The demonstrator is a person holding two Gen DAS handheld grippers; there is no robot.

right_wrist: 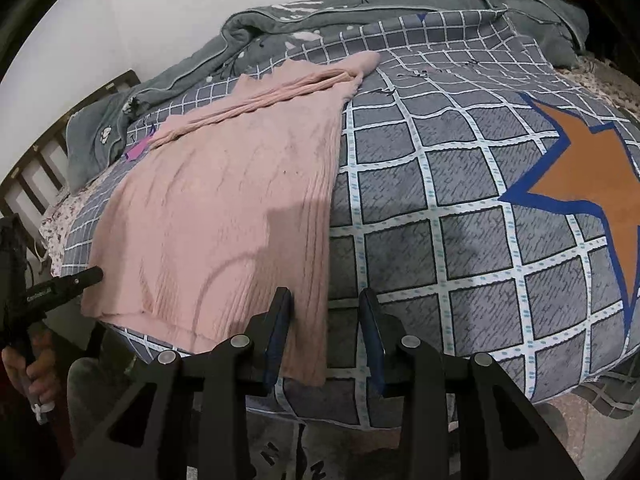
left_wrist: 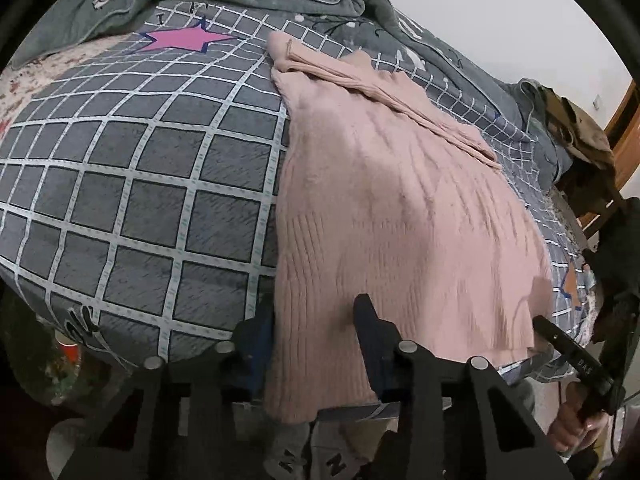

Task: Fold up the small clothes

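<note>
Orange star (right_wrist: 588,184), right view only

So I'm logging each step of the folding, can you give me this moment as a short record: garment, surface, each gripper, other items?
garment: pink knit sweater, lying flat, sleeve folded across its far end
surface: bed with grey checked cover, pink star and orange star printed on it
left gripper: jaws astride the sweater's near left corner, not visibly pressing
right gripper: jaws astride the sweater's near right corner, not visibly pressing
other items: grey blanket bunched along the far side
fold: bottom hem not yet lifted
</note>
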